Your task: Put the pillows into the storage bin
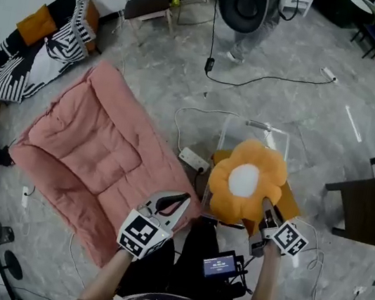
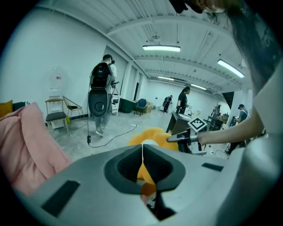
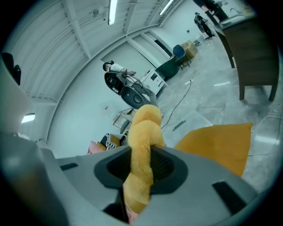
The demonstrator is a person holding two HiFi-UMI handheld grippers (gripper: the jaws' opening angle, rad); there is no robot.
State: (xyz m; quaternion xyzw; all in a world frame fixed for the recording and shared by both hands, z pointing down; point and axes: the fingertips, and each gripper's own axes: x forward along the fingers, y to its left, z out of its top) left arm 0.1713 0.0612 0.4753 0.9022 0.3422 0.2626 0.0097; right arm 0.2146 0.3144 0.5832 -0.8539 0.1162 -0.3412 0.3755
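R claw (image 1: 266, 210) clamped on orange flower pillow (image 1: 246, 180) edge, above clear bin (image 1: 260, 129), L claw (image 1: 178, 203) closed tight, nothing in it

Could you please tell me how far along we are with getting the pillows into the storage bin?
Done, perhaps: an orange square pillow seems to lie in the clear storage bin, though that is uncertain. In hand: the right gripper is shut on the flower pillow above the bin; the left gripper is shut, empty. Left: dropping it in, then the striped pillows.
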